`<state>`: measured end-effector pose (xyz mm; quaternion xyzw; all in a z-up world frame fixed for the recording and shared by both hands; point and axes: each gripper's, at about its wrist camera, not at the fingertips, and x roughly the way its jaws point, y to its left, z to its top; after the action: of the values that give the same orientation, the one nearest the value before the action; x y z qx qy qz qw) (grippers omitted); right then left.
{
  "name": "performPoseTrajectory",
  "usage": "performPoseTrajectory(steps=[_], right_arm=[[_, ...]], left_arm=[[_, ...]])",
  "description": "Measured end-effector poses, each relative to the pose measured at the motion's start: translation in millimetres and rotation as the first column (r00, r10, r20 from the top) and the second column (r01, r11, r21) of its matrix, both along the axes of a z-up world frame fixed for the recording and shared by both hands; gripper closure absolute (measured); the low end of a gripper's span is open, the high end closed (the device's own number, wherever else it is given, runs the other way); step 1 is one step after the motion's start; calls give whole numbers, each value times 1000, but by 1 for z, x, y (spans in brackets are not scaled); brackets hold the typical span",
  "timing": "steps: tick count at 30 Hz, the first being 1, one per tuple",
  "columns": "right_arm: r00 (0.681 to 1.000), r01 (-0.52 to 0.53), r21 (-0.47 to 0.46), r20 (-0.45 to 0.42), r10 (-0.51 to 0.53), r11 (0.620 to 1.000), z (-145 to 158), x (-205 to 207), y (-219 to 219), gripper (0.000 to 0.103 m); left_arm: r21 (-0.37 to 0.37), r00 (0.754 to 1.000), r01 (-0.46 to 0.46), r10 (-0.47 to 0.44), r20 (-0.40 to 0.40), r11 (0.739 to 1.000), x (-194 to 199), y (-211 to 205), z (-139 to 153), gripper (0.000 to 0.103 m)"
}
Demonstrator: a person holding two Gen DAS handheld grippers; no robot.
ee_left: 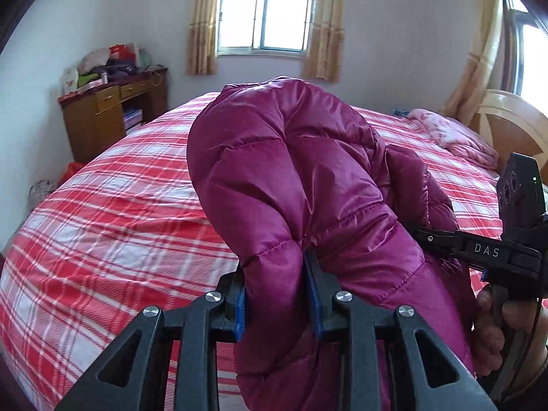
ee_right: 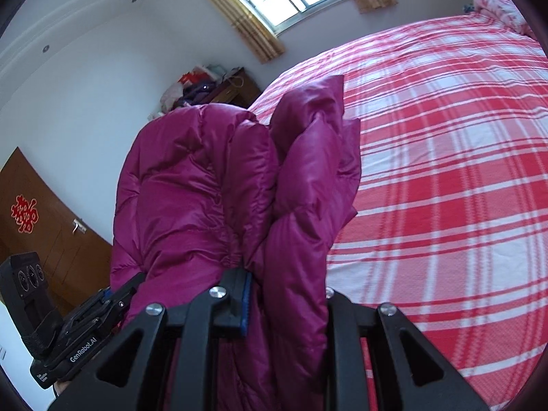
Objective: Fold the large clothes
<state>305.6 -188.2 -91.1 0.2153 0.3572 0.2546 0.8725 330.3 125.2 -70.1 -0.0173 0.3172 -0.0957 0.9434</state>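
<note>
A magenta quilted down jacket [ee_left: 294, 178] hangs bunched up in the air above the bed, held by both grippers. My left gripper [ee_left: 279, 294] is shut on a thick fold of it, the fabric squeezed between the blue pads [ee_left: 240, 308]. My right gripper [ee_right: 284, 298] is shut on another fold of the jacket [ee_right: 205, 188]; its right finger is hidden under the fabric. The right gripper also shows in the left wrist view [ee_left: 479, 250] at the right, against the jacket. The left gripper shows in the right wrist view [ee_right: 85, 325] at the lower left.
A bed with a red and white plaid sheet [ee_left: 113, 205] fills the space below; it also shows in the right wrist view [ee_right: 445, 171]. A pink blanket [ee_left: 452, 137] lies by the wooden headboard [ee_left: 507, 126]. A cluttered wooden desk [ee_left: 113, 109] stands at the far left wall. A brown door [ee_right: 44, 226] is at the left.
</note>
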Motion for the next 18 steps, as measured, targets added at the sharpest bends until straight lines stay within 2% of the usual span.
performPoseTrajectory(steps=[9,18], right_arm=[[997,-61,-31,-46,59,998,-15,31,42,81],[993,-71,-52,-102,65,996,-37,58,57,81]], left_arm=[[1,998,-60,60,-37,998,6,40,-19,73],[25,991,-90,92,-92,996,17,51,-44,73]])
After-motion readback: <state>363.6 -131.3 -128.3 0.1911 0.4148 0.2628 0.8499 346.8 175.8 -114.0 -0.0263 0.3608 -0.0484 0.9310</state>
